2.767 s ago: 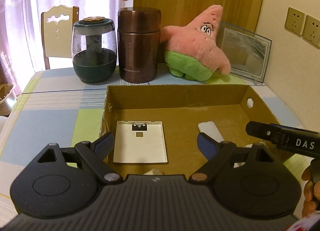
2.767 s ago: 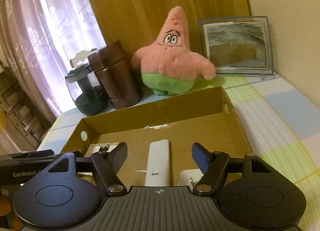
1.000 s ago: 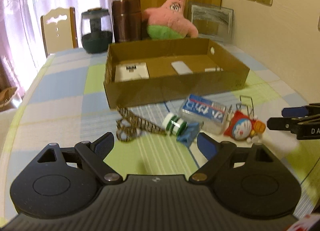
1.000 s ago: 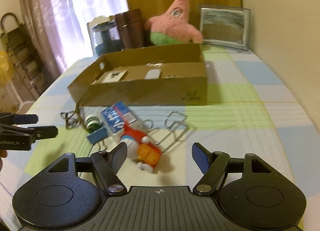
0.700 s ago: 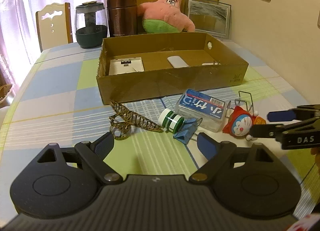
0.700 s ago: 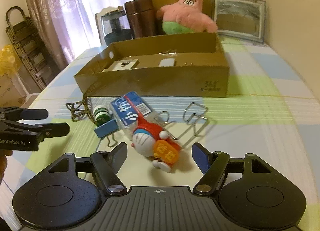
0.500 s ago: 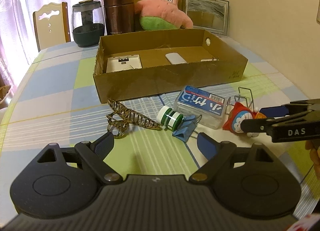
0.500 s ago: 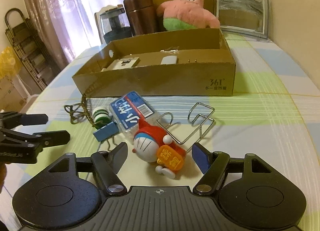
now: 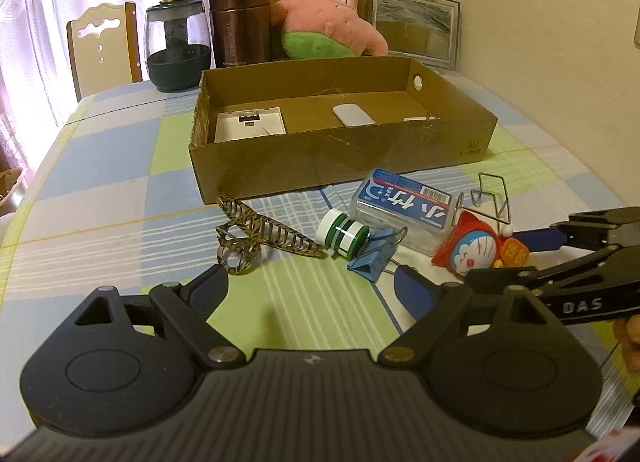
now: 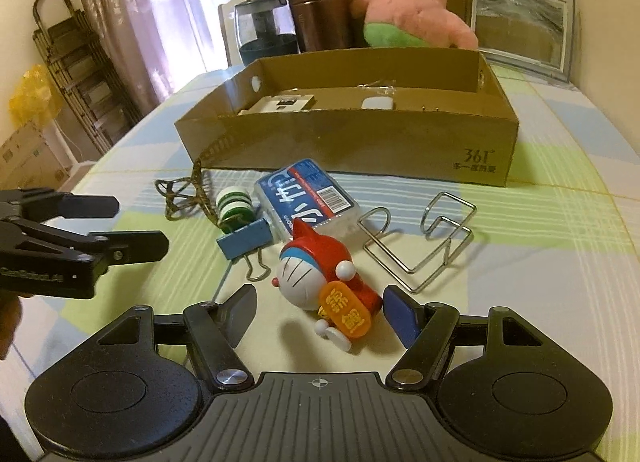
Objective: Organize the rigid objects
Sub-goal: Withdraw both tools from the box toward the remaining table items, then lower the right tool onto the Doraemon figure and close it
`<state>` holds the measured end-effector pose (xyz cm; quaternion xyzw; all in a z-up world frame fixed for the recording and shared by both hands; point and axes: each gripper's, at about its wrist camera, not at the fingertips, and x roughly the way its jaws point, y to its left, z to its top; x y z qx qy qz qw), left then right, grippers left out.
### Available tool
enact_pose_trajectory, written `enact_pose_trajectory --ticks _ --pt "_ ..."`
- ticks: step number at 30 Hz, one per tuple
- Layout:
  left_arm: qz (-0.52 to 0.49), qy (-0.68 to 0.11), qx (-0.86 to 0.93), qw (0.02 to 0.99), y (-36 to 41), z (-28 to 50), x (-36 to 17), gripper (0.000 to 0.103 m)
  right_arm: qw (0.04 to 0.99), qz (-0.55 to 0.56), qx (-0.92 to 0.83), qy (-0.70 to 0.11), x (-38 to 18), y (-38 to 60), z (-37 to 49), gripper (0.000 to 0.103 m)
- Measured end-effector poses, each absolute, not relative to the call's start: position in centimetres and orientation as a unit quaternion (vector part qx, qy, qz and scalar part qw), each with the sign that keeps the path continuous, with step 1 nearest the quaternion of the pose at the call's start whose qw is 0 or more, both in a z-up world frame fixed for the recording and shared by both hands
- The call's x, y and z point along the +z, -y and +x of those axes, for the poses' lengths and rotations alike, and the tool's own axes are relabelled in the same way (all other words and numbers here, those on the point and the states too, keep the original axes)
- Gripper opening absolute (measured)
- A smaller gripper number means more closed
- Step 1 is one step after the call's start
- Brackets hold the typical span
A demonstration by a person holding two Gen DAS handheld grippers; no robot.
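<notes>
A red Doraemon toy point(image 10: 320, 266) lies on the tablecloth just ahead of my open right gripper point(image 10: 320, 314), between its fingers; it also shows in the left wrist view point(image 9: 474, 248). My left gripper point(image 9: 312, 286) is open and empty, short of a leopard-print hair clip point(image 9: 256, 236). Beside the toy lie a green-white spool point(image 10: 234, 201), a blue binder clip point(image 10: 246, 240), a clear blue-labelled case point(image 10: 308, 193) and a wire hook point(image 10: 424, 238). Behind them stands an open cardboard box point(image 9: 340, 153) holding a white plate point(image 9: 250, 125) and a white bar point(image 9: 352, 115).
A dark glass jar point(image 9: 176, 45), a brown flask point(image 9: 240, 21), a pink star plush point(image 9: 332, 17) and a picture frame point(image 9: 414, 31) stand behind the box. A chair point(image 9: 102, 49) is at the far left. A wall point(image 9: 560, 41) runs along the right.
Both grippers pulled back out of the box and dropped low toward the loose items. The right gripper has closed in on the Doraemon toy until it lies between its open fingers.
</notes>
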<state>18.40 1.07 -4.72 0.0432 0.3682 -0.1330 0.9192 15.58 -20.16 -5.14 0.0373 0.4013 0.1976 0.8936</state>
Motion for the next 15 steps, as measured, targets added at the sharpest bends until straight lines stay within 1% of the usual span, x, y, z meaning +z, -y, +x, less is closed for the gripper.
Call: enact_pose_trajectory --ticks 3,5,6,7,11,15 --pt "0.042 -0.369 -0.133 0.919 -1.1 18.4 -4.8 0.088 0.895 0.015 0.207 -0.395 -5.5 19.4 16.1 0.068" --pt "0.042 -0.37 -0.133 0.919 -1.2 18.5 -4.8 0.088 0.894 -0.002 0.216 -0.392 -5.9 18.8 16.3 0.066" --pt "0.042 -0.37 -0.133 0.919 -1.2 18.5 -4.8 0.088 0.893 -0.012 0.219 -0.392 -6.0 18.5 16.4 0.062" --pt "0.041 -0.371 -0.133 0.918 -1.2 18.5 -4.9 0.088 0.891 -0.024 0.223 -0.394 -6.1 18.2 16.4 0.06" --pt "0.041 -0.371 -0.133 0.918 -1.3 18.5 -4.9 0.088 0.889 -0.051 0.23 -0.392 -6.2 17.2 16.2 0.06" --pt "0.041 -0.371 -0.133 0.918 -1.3 18.5 -4.8 0.088 0.891 -0.051 0.225 -0.391 -6.3 17.2 16.3 0.059"
